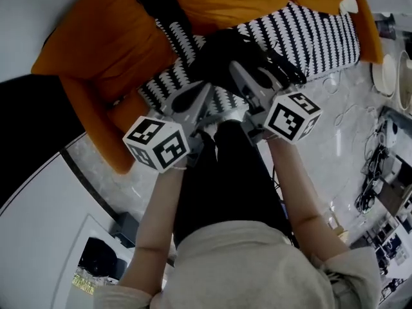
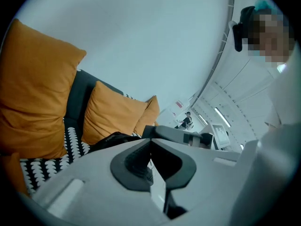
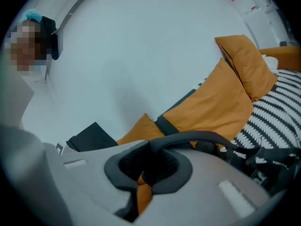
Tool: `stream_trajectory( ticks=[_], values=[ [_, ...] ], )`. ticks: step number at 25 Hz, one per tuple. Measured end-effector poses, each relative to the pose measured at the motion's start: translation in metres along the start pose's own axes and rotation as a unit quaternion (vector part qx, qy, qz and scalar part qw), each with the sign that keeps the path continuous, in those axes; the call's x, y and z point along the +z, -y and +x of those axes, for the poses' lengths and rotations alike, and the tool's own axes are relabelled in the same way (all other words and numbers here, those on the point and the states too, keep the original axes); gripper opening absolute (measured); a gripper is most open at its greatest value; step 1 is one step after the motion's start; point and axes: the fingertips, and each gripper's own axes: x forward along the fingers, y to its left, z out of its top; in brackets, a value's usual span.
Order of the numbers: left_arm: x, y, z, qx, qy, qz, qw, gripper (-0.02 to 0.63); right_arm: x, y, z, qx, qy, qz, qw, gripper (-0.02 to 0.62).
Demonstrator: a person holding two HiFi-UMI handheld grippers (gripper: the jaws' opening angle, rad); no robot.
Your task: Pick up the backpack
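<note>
**Backpack point(image 1: 225, 56) on sofa, strap taken by one gripper**

Item: black backpack, lying on the striped cover point(image 1: 322, 31) of the sofa seat, orange cushions point(image 1: 103, 31) behind and beside it. Both tools meet over its near edge.

Tools: right gripper point(image 3: 151, 145), jaws pressed together on a black strap point(image 3: 207, 136) that arcs from their tips down to the bag's body. Left gripper point(image 2: 150, 142), jaws pressed together, nothing seen between them; it sits just beside the right one.

Status (judged): grasp made on one side only; lift not yet evident.

Risks (judged):
- The strap is pinched near the jaw tips, so a quick pull could slide it out.
- A single hold on a soft bag would let it swing and tip as it leaves the seat.
- The cover may drag along if a buckle catches it.
- The two tools are close together and could knock each other on the way up.

Views compared:
- The head view gives the bag's place on the seat and both tools over it, the left gripper point(image 1: 205, 90) and right gripper point(image 1: 248, 76), but the grip itself is lost in black on black.
- Only the right gripper view shows the strap in the jaws.
- The left gripper view shows just a dark edge of the bag point(image 2: 110, 140) and its own bare pads.
</note>
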Motion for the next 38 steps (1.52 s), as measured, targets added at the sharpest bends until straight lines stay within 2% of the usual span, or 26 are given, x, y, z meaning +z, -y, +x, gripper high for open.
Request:
stream_trajectory(
  ticks=[8, 14, 17, 24, 29, 33, 38],
  values=[
    [0.03, 0.044, -0.028, -0.012, 0.012, 0.039, 0.9991, 0.008, 0.032, -0.046, -0.033, 0.02, 0.024, -0.018, 0.999, 0.017],
    [0.066, 0.077, -0.045, -0.017, 0.044, 0.071, 0.9964, 0.008, 0.066, -0.081, -0.055, 0.051, 0.041, -0.021, 0.998, 0.015],
    [0.08, 0.091, -0.052, -0.018, 0.052, 0.089, 0.9945, 0.008, 0.078, -0.101, -0.06, 0.071, 0.057, -0.028, 0.995, 0.012],
    [0.113, 0.112, -0.064, -0.02, 0.08, 0.112, 0.9903, 0.008, 0.121, -0.132, -0.076, 0.08, 0.109, -0.036, 0.99, 0.012],
    [0.14, 0.141, -0.066, -0.048, 0.095, 0.135, 0.9851, 0.008, 0.168, -0.168, -0.095, 0.099, 0.144, -0.084, 0.981, 0.012],
    [0.168, 0.168, -0.077, -0.063, 0.134, 0.151, 0.9773, 0.008, 0.193, -0.207, -0.111, 0.118, 0.163, -0.17, 0.965, 0.012],
    [0.202, 0.203, -0.097, -0.085, 0.18, 0.171, 0.9649, 0.008, 0.212, -0.231, -0.126, 0.135, 0.18, -0.186, 0.956, 0.012]
  ],
)
